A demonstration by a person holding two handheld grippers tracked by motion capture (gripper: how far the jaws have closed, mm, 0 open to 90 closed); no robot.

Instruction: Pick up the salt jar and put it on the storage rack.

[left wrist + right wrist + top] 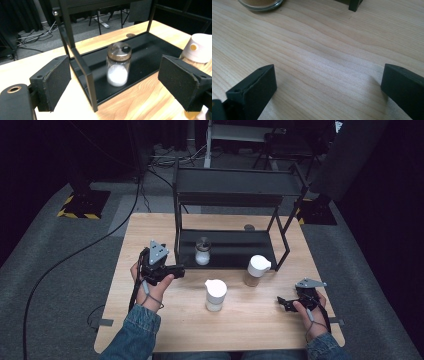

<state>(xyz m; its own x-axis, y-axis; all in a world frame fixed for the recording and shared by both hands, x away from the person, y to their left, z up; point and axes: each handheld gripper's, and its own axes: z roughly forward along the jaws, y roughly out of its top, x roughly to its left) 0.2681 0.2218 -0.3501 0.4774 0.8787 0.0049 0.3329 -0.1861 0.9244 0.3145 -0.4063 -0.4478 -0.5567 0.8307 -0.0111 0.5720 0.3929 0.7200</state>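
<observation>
Here, your left gripper sits at the near left corner of the black metal rack, its jaws spread wide and holding nothing; its own view looks past them at the small clear glass jar with a dark metal lid, which stands on the rack's bottom shelf, just inside the corner post and apart from both pads. The jar's white powder is blurred there, and in the high view the jar is too small to show its lid clearly. At the right edge of the left gripper view a white spouted lid is cut off. The high view shows it whole on a glass jar of tan powder just in front of the rack, with a second white-lidded jar of pale powder nearer you at the centre of the light wooden table. Your right gripper lies low at the near right of the table, jaws wide apart and empty. Its view shows bare wood grain between rough foam-faced pads, plus the cut-off glass base of the tan jar and a rack foot.
</observation>
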